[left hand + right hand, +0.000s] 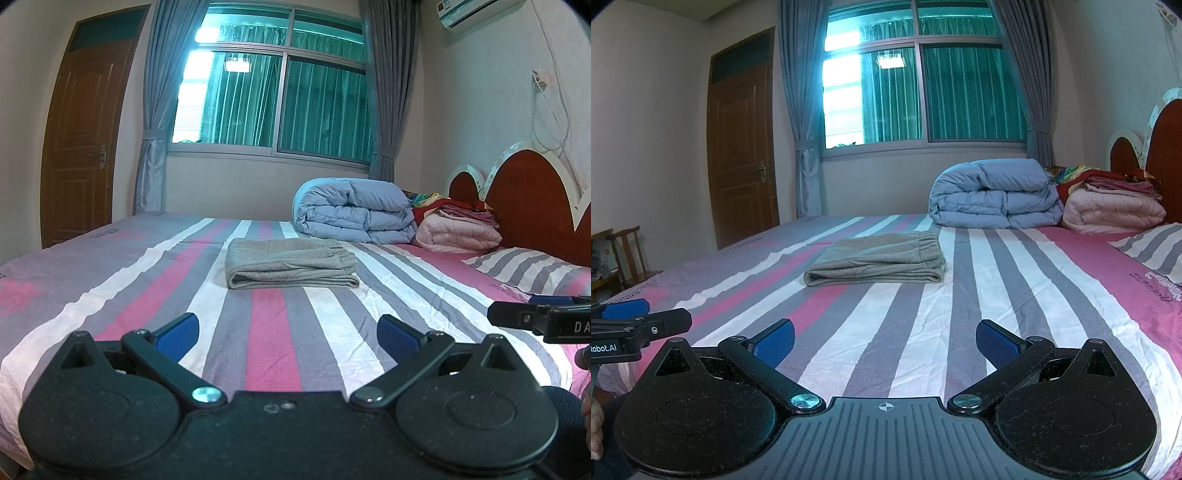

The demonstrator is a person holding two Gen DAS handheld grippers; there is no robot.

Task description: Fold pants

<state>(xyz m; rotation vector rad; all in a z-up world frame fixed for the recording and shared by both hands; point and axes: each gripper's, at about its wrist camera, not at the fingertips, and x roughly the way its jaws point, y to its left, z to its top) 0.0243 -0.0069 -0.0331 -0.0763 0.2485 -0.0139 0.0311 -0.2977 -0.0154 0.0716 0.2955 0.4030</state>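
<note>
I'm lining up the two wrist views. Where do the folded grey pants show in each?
Left wrist: the folded grey pants lie centre frame on the striped bedsheet, beyond the open left gripper.
Right wrist: the pants lie just left of centre, waistband to the right.
Shared landmark: the blue duvet behind them.

Dim, cool daylight from the glaring window (266, 92), soft shadows, strong fisheye bending and dark corners.
</note>
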